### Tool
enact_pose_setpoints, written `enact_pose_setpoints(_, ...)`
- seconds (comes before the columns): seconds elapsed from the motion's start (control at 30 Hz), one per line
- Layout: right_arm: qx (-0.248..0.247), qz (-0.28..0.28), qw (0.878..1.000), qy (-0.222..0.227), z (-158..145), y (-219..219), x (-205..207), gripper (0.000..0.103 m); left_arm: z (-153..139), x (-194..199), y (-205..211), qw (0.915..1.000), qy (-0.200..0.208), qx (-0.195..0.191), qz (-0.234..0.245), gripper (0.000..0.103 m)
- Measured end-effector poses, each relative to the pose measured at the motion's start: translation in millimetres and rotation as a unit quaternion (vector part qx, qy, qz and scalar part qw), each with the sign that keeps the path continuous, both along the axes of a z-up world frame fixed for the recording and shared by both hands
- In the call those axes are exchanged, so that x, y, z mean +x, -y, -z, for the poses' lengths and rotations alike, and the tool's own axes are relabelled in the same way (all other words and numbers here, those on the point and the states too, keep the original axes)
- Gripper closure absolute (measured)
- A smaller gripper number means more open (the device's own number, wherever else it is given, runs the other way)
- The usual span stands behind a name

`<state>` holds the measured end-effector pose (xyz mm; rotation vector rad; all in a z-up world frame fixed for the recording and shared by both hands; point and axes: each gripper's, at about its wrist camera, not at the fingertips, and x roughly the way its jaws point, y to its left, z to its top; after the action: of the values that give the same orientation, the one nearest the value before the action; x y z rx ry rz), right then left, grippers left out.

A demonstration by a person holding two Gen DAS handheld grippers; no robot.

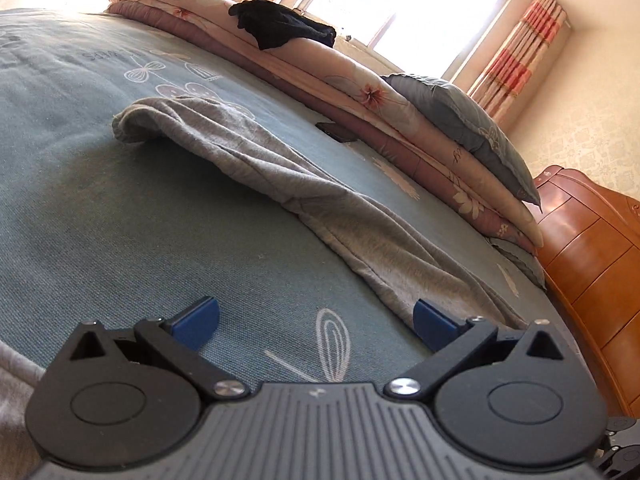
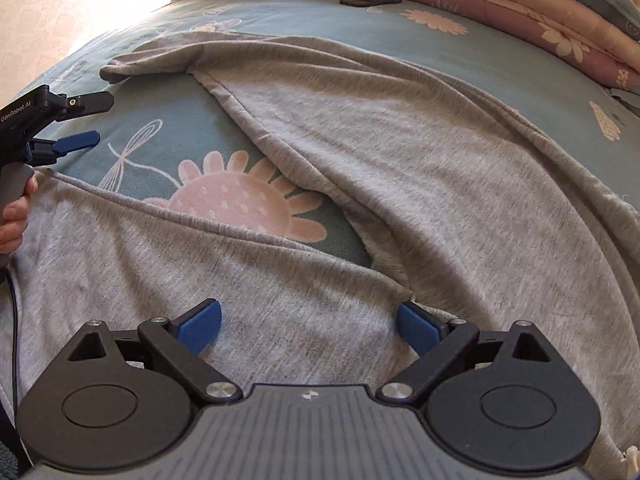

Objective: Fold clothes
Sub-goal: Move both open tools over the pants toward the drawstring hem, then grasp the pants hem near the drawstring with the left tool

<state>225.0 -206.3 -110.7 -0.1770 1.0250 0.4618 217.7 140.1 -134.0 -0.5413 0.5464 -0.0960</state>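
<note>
Trousers lay rumpled, both tongs wide and empty

Trousers (image 2: 400, 152) of soft grey knit sprawled across the bed (image 2: 168, 128), one leg running off toward the stacked quilts (image 2: 500, 4) at the far side, the other reaching toward the person's left, with a wedge of the flowered sheet showing between them. Nothing had been folded yet, by the look of it.

The right tongs (image 2: 309, 326) hung low over the cloth near where the two legs met, jaws spread wide, nothing between them. The left tongs (image 1: 316, 322) stood just as open over bare sheet, the edge of a leg lying beside its right pad (image 1: 434, 320); from the right camera its fingers (image 2: 78, 141) showed at the far left, a hand (image 2: 14, 220) on the grip below.

I judged the step in hand to be a first grasp to straighten the garment. To do it well, each tong would want a firm bite on a hem or the waistband, through both layers, not a pinch of loose middle cloth, which in this slack knit would only bunch up. The legs needed pulling flat and laid one atop the other before any fold. A dark phone (image 2: 370, 0) lay well clear, near the quilts.
</note>
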Motion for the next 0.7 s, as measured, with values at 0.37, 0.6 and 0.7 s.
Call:
enact_pose_setpoints(0.37, 0.015, 0.095, 0.982, -0.159, -36, 6, 47, 0.007, -34, 34, 35, 0.9907, -0.072, -0.032, 0.111, 0.001)
enact_pose_setpoints(0.6, 0.011, 0.239, 0.961, -0.142, -121, 3, 39, 0.007, -39, 80, 67, 0.9386, -0.194, -0.166, 0.232, 0.001)
enact_pose_setpoints(0.7, 0.052, 0.288, 0.947, -0.134, -130, 1, 25, 0.007, -31, 99, 93, 0.9284, -0.209, -0.126, 0.28, 0.001)
